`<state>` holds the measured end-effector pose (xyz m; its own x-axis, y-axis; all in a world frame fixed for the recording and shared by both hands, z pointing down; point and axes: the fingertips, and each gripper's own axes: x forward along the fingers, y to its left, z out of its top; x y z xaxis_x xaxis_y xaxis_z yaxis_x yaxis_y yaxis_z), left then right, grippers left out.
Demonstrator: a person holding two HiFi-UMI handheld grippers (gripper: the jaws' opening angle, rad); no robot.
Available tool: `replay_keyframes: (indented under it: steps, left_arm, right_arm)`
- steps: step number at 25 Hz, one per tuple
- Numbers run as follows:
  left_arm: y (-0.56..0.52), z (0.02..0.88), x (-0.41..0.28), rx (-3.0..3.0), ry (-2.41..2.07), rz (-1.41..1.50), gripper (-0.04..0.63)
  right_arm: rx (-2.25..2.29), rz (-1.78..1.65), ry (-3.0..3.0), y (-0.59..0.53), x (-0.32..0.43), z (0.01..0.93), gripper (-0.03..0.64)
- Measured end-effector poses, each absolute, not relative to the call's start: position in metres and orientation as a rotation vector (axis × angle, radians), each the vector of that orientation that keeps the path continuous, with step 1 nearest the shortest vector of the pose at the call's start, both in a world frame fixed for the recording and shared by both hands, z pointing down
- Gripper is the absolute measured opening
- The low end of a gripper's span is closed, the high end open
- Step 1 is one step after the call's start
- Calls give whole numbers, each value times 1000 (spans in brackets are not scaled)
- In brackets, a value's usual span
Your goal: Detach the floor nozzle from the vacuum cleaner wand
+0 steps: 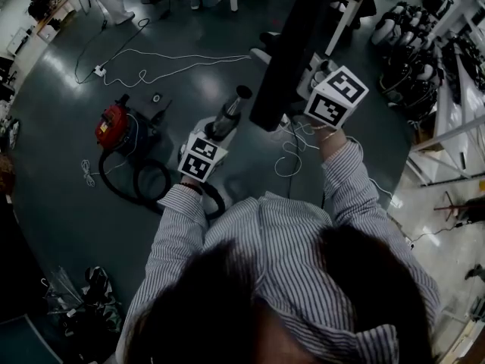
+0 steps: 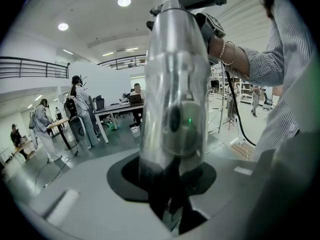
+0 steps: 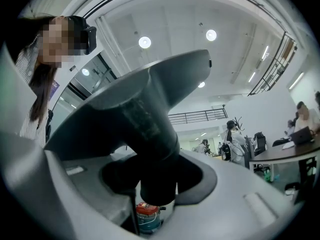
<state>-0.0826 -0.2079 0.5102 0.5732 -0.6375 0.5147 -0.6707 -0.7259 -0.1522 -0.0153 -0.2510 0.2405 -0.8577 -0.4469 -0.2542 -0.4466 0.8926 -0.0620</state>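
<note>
In the head view my left gripper is shut on the silver wand, whose dark open end points up beside the nozzle. The same shiny wand rises between the jaws of the left gripper in the left gripper view. Higher and to the right, my right gripper is shut on the black floor nozzle. In the right gripper view the nozzle's round neck sits between the jaws of the right gripper, its flat head spreading above. Whether wand and nozzle touch, I cannot tell.
A red vacuum canister stands on the grey floor at the left, with its black hose looped toward me. White cables trail across the floor. Desks with people stand farther off, and equipment racks line the right side.
</note>
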Motion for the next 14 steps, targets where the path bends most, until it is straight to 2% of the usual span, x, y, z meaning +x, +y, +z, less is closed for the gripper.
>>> replay_keyframes:
  steps: [14]
  left_arm:
    - [-213, 515, -83, 2719, -1154, 852, 129]
  right_arm:
    - [-772, -12, 2835, -260, -16, 256, 163]
